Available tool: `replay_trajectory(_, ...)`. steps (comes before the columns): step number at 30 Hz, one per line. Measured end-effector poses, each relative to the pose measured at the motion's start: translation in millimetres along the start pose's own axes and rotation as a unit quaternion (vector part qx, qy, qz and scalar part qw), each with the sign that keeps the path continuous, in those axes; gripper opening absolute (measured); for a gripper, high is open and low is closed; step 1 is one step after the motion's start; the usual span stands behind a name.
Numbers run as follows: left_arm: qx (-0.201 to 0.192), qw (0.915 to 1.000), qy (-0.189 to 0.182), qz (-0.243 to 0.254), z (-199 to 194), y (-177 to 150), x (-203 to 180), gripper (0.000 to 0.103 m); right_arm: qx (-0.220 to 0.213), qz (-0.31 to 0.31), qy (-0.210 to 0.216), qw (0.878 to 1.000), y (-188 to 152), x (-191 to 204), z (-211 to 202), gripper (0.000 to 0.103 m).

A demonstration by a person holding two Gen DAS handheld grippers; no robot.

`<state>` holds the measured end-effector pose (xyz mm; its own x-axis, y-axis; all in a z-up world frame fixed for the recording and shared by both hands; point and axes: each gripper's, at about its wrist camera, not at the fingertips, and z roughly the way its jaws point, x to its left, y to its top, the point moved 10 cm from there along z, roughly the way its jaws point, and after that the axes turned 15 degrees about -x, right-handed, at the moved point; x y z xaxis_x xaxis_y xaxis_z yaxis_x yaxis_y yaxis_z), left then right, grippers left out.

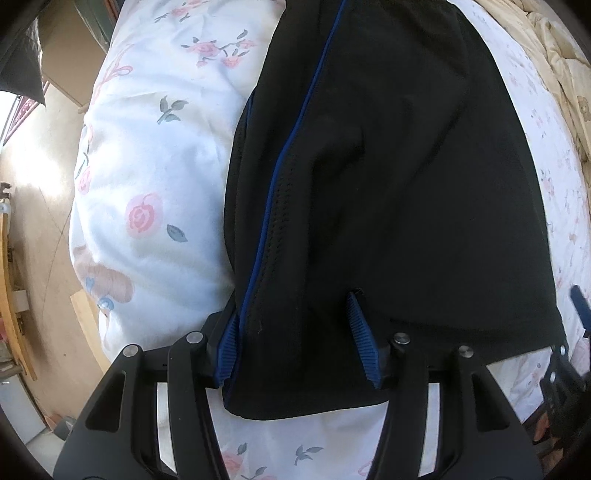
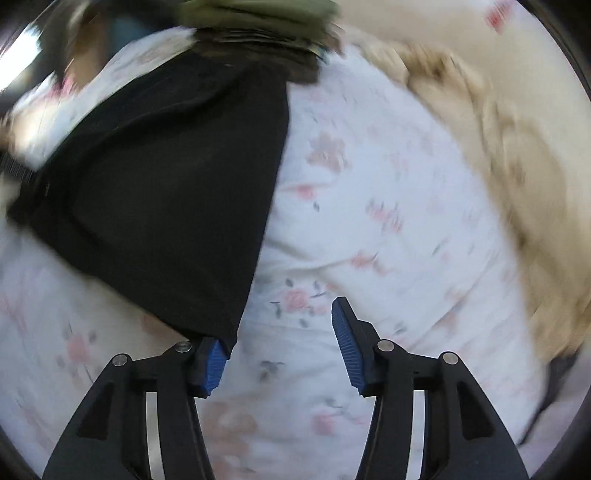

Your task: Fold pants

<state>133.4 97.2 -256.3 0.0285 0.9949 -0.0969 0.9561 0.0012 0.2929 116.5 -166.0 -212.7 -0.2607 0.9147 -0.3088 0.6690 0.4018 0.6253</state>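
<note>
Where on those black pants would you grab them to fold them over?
At the near hem of the pants, coming in low from the near edge of the bed. That edge lies free on the sheet, and the left gripper already straddles it with fingers open.

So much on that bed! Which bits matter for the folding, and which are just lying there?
For the job:
- black pants
- left claw, open around the pants' near edge
- right claw, open beside the pants' corner

Just lying about:
- flowered sheet
- beige blanket
- green cloth
</note>
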Motion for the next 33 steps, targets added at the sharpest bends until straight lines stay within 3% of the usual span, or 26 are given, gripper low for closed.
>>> replay_trajectory(2,0.002,1.0,-0.007,-0.004,0,1,-1,0.056,0.004,-0.04,-0.005,0.999,-3,-6,-5,0.054)
replay_trajectory(6,-0.007,0.9997,-0.005,0.022,0,-2,-11,0.063,0.032,-0.022,0.042,0.998,-17,-8,-18,0.057)
replay_trajectory(8,-0.011,0.9996,-0.005,0.027,0,-3,-13,0.063,0.022,-0.007,0.06,0.998,-14,-12,-26,0.074)
replay_trajectory(10,-0.011,0.9997,-0.01,0.021,0,-2,-14,0.063,0.037,0.032,0.105,0.993,-13,-14,-21,0.075)
replay_trajectory(13,-0.01,0.9998,-0.018,0.001,-5,1,-12,0.063,0.063,0.071,0.134,0.986,-19,-13,-19,0.075)
replay_trajectory(14,-0.011,0.9997,-0.02,-0.007,-8,2,-11,0.063,0.087,0.065,0.153,0.982,-24,-9,-16,0.075)
replay_trajectory(18,-0.007,0.9997,-0.02,-0.01,-6,2,-7,0.06,0.101,0.021,0.172,0.98,-29,-12,-17,0.075)
replay_trajectory(20,-0.007,0.9997,-0.02,-0.012,-7,5,-6,0.06,0.146,0.032,0.24,0.959,-43,-3,-25,0.075)
replay_trajectory(23,-0.001,0.9986,-0.037,-0.038,-14,10,-3,0.06,0.174,0.057,0.301,0.936,-56,1,-39,0.075)
replay_trajectory(25,-0.009,0.9955,-0.058,-0.074,-25,19,4,0.059,0.138,0.1,0.291,0.941,-44,-10,-39,0.075)
replay_trajectory(27,-0.03,0.9921,-0.074,-0.096,-37,32,10,0.059,0.128,0.176,0.274,0.937,-34,-29,-28,0.075)
replay_trajectory(30,-0.04,0.9913,-0.077,-0.099,-37,38,12,0.059,0.112,0.289,0.267,0.913,-19,-49,-8,0.075)
replay_trajectory(33,-0.009,0.9923,-0.09,-0.085,-25,18,-1,0.058,0.11,0.347,0.263,0.893,-16,-52,13,0.075)
